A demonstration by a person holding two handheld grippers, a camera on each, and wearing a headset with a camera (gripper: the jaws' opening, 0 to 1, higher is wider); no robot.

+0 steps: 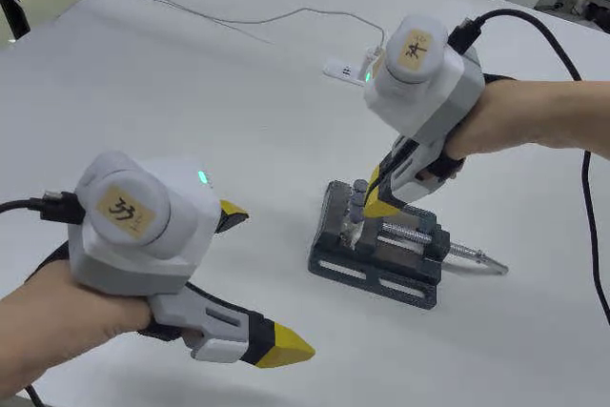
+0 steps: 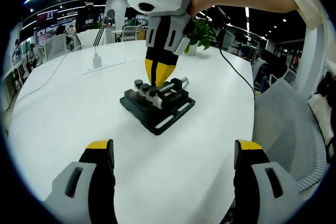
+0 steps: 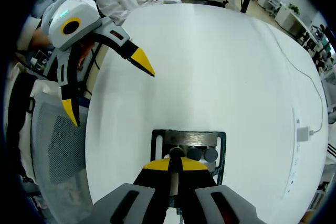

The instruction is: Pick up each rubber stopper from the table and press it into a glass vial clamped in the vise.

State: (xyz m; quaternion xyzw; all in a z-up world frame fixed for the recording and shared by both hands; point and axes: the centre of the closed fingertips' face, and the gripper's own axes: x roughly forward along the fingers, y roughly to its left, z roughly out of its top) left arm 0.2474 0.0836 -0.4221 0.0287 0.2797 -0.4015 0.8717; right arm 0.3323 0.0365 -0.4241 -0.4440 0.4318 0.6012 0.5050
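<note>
At the vise (image 1: pixel 376 274), judged stopper (image 3: pixel 176 152) soft, best pinched by its sides, with right claw (image 1: pixel 379 205) clenched, left claw (image 2: pixel 173 148) released.

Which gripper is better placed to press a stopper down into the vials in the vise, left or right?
Right. The right gripper has its jaws shut, with the tips right at the vials in the vise. The left gripper is open, over the table, well apart from the vise.

Bright even overhead light, soft shadows, sharp; fisheye edges warped.
</note>
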